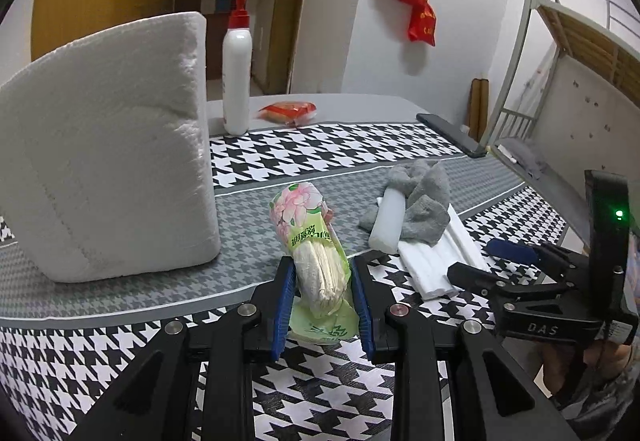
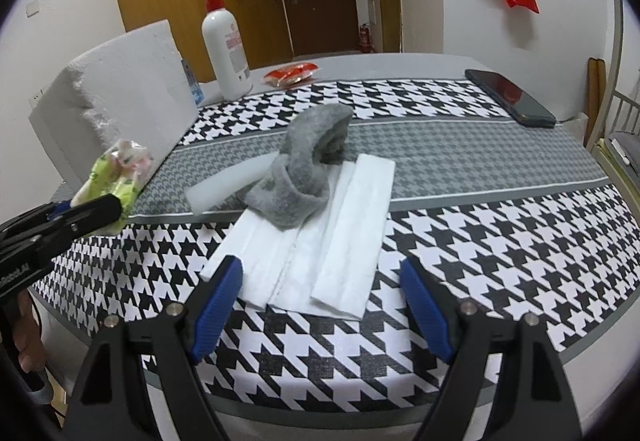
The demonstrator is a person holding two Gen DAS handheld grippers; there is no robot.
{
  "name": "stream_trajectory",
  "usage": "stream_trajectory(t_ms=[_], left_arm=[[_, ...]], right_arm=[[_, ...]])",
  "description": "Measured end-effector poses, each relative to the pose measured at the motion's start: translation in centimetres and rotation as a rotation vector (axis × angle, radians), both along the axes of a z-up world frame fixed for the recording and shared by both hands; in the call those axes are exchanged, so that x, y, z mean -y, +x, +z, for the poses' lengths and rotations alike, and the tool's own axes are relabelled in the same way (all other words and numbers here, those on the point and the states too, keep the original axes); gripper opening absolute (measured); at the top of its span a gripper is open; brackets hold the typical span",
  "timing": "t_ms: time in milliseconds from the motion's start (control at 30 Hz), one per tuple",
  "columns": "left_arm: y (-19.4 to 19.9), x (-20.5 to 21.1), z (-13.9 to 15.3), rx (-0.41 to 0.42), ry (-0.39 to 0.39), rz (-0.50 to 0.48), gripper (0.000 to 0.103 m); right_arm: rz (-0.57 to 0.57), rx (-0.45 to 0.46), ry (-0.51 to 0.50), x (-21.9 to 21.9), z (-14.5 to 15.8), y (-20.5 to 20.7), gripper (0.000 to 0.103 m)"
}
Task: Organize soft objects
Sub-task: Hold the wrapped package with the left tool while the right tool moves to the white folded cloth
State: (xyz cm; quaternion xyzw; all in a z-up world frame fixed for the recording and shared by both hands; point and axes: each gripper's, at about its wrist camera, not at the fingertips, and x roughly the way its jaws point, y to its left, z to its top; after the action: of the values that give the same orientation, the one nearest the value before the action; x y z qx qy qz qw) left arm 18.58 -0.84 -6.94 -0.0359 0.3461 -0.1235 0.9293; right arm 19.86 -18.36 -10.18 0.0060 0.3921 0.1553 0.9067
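Observation:
My left gripper is shut on a green floral tissue pack, held just above the houndstooth tablecloth. The same pack and left gripper show at the left edge of the right wrist view. My right gripper stands open over the near end of a folded white paper sheet, pressing on nothing. A crumpled grey sock lies on that sheet and partly covers a white foam bar. In the left wrist view, the sock and bar lie right of the pack, with the right gripper beyond them.
A large white foam block stands upright at the left. Behind it are a white pump bottle with a red top and a red packet. A dark phone lies at the far right. A bunk bed frame stands past the table.

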Motion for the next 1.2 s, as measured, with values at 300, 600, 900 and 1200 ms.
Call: stream_trajectory(t_ms=[300,600,900,1200], left_arm=[[-0.5,-0.1,0.0,0.008,-0.009,-0.021,0.03],[-1.3,-0.7,0.2,0.017,-0.015,-0.029,0.03],[-1.9,-1.1,0.4,0.023,-0.016,-0.019,0.03],[-2.2,-0.2,0.8,0.035,-0.008,-0.034,0.03]], right_arm=[[-0.027,-0.01,-0.07,-1.0,0.0,0.6,0.084],[-0.02,-0.006,-0.136,-2.1,0.1,0.5,0.055],[0.001,-0.014,-0.119,-2.1,0.2,0.4,0.01],[-0.054,0.05,-0.092,0.5,2.6,-0.5,0.008]])
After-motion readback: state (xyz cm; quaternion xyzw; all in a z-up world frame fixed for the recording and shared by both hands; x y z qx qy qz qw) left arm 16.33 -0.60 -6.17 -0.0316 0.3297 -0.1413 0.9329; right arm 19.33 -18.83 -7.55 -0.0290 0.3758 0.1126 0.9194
